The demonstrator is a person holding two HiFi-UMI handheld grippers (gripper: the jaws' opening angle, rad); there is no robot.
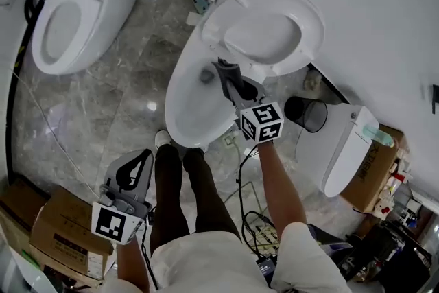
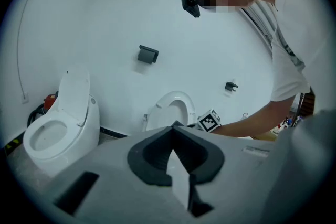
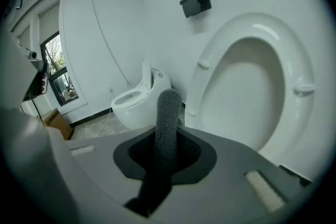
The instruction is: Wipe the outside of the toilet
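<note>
A white toilet stands mid-floor with its seat and lid raised against the wall. My right gripper reaches over the bowl's back rim, shut on a dark grey cloth. In the right gripper view the rolled cloth sticks up between the jaws, just beside the raised seat. My left gripper hangs low by the person's left leg, away from the toilet. Its jaws are shut with nothing between them. The same toilet shows beyond them.
A second toilet stands at the far left. A black waste bin and a third white toilet sit on the right. Cardboard boxes lie at the lower left, cables on the floor by the person's legs.
</note>
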